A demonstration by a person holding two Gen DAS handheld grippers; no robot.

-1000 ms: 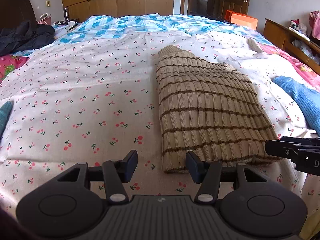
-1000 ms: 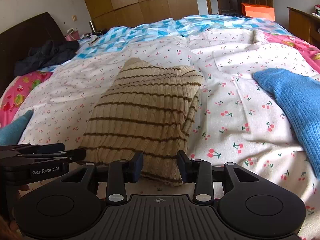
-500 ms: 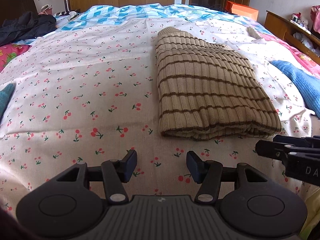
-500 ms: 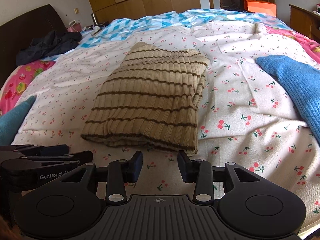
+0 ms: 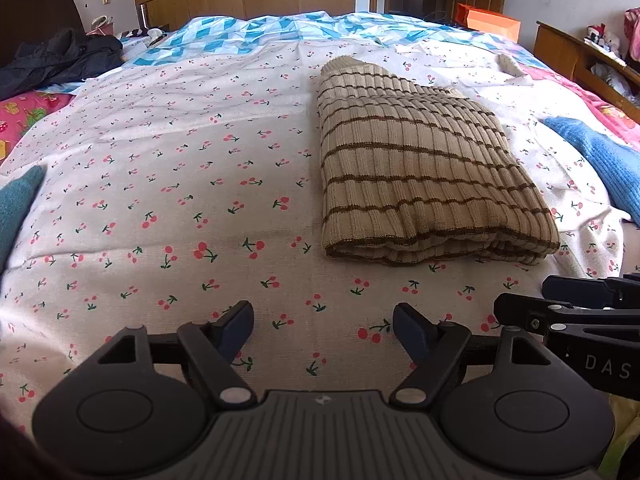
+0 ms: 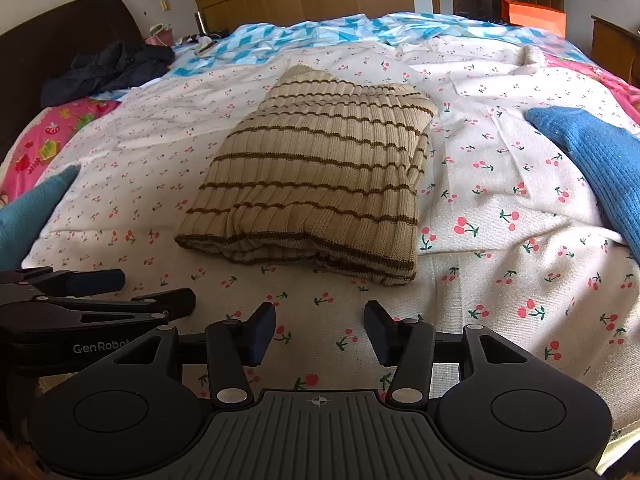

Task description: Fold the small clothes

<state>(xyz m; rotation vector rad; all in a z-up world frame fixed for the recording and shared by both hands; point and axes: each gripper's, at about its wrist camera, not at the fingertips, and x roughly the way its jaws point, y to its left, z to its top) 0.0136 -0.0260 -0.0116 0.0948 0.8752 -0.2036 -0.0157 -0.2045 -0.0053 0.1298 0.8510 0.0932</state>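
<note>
A beige ribbed sweater with brown stripes [image 5: 416, 168] lies folded on the cherry-print bed sheet [image 5: 180, 184]; it also shows in the right wrist view [image 6: 320, 176]. My left gripper [image 5: 323, 328] is open and empty, held over the sheet short of the sweater's near left corner. My right gripper [image 6: 320, 330] is open and empty, held short of the sweater's near edge. Each gripper shows in the other's view: the right one at the lower right [image 5: 568, 312], the left one at the lower left [image 6: 100, 296].
A blue knit garment [image 6: 592, 160] lies to the right of the sweater. A teal cloth [image 6: 32, 208] lies at the left edge. A dark jacket [image 6: 108, 68] and a blue patterned quilt [image 6: 320, 32] lie at the far end. Wooden furniture stands along the right side [image 5: 580, 52].
Both grippers have pulled back from the sweater's near edge toward the bed's front. The sweater stays folded on the sheet, now farther ahead of the fingers.
</note>
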